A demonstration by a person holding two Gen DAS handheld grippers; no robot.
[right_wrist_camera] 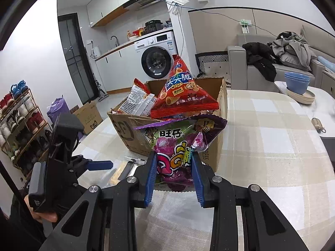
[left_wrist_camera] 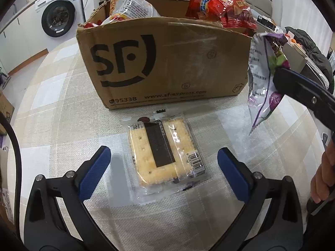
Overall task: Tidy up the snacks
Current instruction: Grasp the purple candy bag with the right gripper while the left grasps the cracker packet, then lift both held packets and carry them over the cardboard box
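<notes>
A clear-wrapped cracker pack lies flat on the checked tablecloth in front of the cardboard SF box. My left gripper is open, its blue pads on either side of the pack, not touching it. My right gripper is shut on a purple candy bag and holds it in the air just before the box's near corner. The bag also shows in the left wrist view, hanging right of the box. The box holds a red crisp bag and a white-orange bag.
The table has blue bowls on a plate at its far right end. A washing machine, a shoe rack and a sofa with clothes stand around the room. The left gripper's body is close on the right gripper's left.
</notes>
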